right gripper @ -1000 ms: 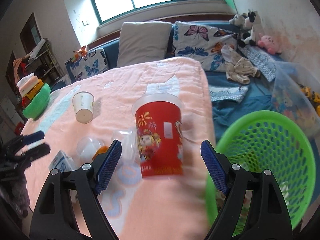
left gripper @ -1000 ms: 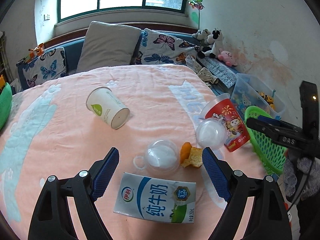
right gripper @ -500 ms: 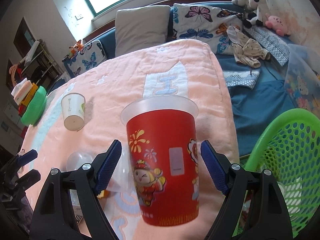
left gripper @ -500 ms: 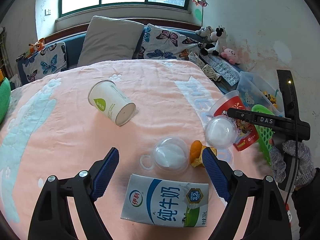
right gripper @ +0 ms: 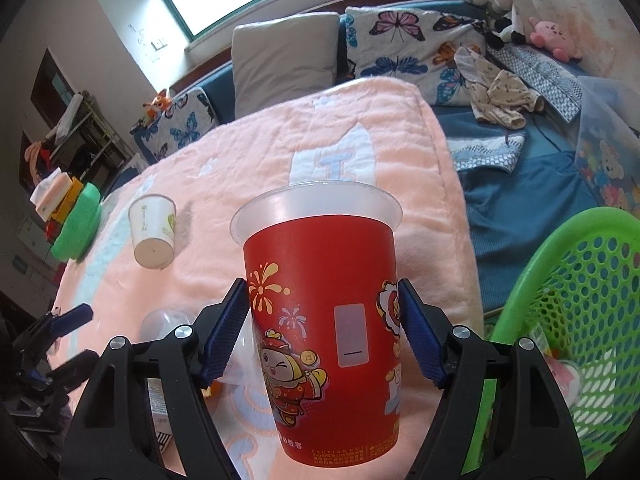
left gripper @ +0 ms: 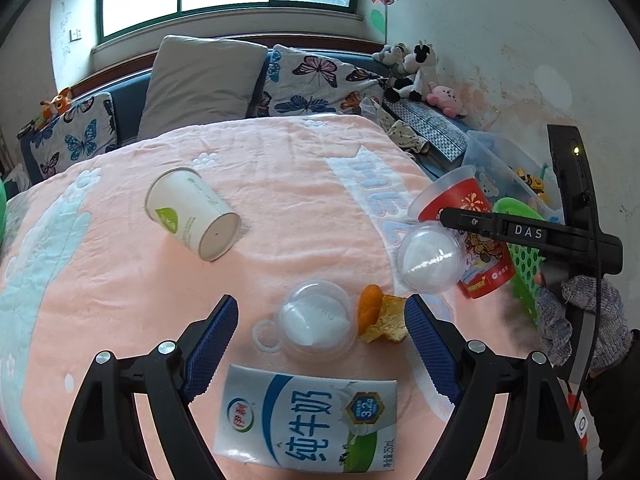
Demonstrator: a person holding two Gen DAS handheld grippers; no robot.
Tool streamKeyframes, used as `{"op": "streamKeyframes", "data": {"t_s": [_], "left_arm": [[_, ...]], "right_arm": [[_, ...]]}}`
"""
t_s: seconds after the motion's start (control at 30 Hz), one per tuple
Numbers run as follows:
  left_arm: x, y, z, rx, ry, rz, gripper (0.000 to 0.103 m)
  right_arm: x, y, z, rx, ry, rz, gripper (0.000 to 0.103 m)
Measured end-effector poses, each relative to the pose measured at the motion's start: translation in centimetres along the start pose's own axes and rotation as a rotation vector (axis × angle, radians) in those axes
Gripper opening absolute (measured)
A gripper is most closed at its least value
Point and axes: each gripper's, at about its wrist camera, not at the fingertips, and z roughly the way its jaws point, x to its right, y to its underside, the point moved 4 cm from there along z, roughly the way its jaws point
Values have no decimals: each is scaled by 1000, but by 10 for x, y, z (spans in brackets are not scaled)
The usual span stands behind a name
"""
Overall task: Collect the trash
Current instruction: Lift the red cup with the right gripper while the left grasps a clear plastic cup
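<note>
On a bed spread with a pink blanket (left gripper: 304, 184), I work through scattered litter toward the green basket (right gripper: 576, 320) at the bed's right edge, which already holds some scraps. The red cup (right gripper: 324, 320), tall with a clear rim and a cartoon print, stands upright near that edge, and my right gripper (right gripper: 324, 324) has it squarely between its blue pads, the jaws closing, the pads at or just short of the cup's sides about halfway up. To do this well, I judge, I should close only until the thin wall is firm, since a light empty cup will buckle or squirt out under too much force, then lift straight up before swinging over the basket rim. A white paper cup (left gripper: 192, 214) lies on its side farther up the blanket. My left gripper (left gripper: 320, 340) hovers with jaws spread wide and pinching nothing, a milk carton (left gripper: 308, 420) lying flat just below it. Between those fingers sit a clear domed lid (left gripper: 316, 322) and a piece of orange peel (left gripper: 378, 316); a second clear dome (left gripper: 430, 258) leans against the red cup and could tumble when the cup goes up.
</note>
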Motion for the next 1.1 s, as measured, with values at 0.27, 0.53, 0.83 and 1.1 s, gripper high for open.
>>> {"op": "streamKeyframes", "data": {"t_s": [0.27,0.53,0.83,1.1], "left_arm": [[33,-11,20,-26,57,65,82],[49,-8,33,-53,70,100,82],[55,-8,37,-59,80,120,82],[72,-7,58,-93,85,187,82]], "right_arm": [[6,2,-13,5,11,-8,74],[14,8,-25,14,-20,18,74],[19,15,-44,39,-45,43,73],[25,18,-77,98,-44,44,73]]}}
